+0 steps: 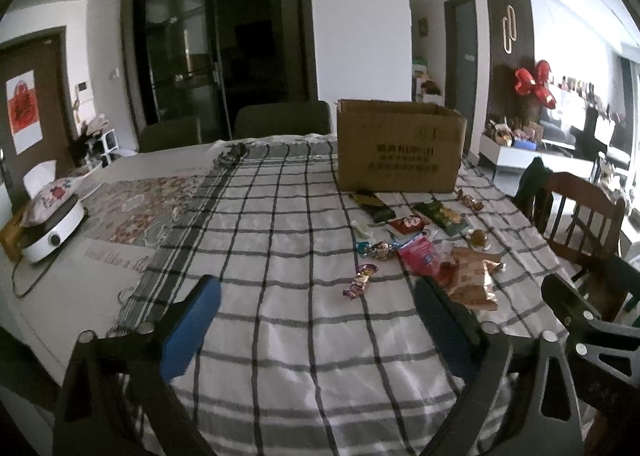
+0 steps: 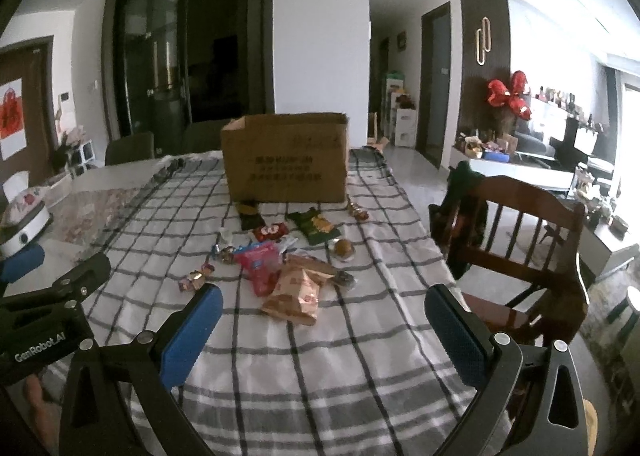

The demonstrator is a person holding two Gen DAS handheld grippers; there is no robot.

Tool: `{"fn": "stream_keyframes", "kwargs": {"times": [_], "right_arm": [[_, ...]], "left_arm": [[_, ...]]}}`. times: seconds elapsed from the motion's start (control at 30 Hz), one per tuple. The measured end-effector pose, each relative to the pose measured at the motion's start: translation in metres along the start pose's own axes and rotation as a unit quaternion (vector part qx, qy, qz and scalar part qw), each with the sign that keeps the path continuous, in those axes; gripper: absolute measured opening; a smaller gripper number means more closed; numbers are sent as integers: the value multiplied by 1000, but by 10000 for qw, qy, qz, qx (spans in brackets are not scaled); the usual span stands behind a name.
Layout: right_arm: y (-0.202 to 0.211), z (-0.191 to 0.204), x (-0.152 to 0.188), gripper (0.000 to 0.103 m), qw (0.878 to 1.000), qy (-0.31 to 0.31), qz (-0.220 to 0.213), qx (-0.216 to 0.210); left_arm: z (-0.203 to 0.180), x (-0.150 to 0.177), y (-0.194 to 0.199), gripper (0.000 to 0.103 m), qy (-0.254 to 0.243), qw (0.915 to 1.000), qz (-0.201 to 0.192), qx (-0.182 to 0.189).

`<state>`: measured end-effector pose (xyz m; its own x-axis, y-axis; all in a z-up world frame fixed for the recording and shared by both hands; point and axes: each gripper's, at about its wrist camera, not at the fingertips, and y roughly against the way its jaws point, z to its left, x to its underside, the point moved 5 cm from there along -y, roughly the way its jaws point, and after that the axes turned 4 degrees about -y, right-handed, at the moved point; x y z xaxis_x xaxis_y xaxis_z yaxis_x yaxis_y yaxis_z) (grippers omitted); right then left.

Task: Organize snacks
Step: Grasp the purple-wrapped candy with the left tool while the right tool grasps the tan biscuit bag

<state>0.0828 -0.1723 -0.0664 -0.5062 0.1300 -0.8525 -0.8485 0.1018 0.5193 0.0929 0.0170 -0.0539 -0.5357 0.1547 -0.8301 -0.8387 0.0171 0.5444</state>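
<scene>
An open cardboard box (image 1: 400, 148) (image 2: 286, 160) stands on the far part of the checked tablecloth (image 1: 280, 256) (image 2: 320, 336). In front of it lie several snacks: a tan crinkled bag (image 1: 474, 276) (image 2: 296, 292), a pink packet (image 1: 418, 256) (image 2: 260, 262), a green bag (image 1: 440, 216) (image 2: 316, 228), a red packet (image 1: 408, 224) (image 2: 270, 232), and a wrapped candy (image 1: 360, 280) (image 2: 196, 276). My left gripper (image 1: 316, 320) is open and empty, near the table's front. My right gripper (image 2: 324, 328) is open and empty, just short of the tan bag.
A wooden chair (image 2: 516, 240) (image 1: 576, 224) stands at the table's right side. A white appliance (image 1: 52, 224) with a cushion on it sits at the table's left edge. Two dark chairs (image 1: 280, 120) stand behind the table.
</scene>
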Motion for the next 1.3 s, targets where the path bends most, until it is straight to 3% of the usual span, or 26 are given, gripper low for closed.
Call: {"fn": "stream_keyframes", "kwargs": {"times": [0.1, 0.37, 0.7, 1.13, 1.3], "right_arm": [[-17, 6, -1, 102, 9999, -10, 107, -10], [-71, 12, 3, 84, 9970, -308, 704, -113], [-124, 12, 20, 65, 9881, -607, 1395, -218], [-147, 14, 23, 48, 9831, -688, 1663, -338], [-149, 14, 22, 40, 9832, -618, 1679, -353]], "left_arm": [[0, -2, -17, 87, -155, 9998, 50, 102], [-17, 4, -68, 70, -476, 9951, 538, 673], [-32, 14, -124, 48, -626, 9876, 1066, 969], [-43, 19, -152, 20, -504, 9819, 1493, 1048], [-44, 18, -152, 16, -512, 9819, 1511, 1021]]}}
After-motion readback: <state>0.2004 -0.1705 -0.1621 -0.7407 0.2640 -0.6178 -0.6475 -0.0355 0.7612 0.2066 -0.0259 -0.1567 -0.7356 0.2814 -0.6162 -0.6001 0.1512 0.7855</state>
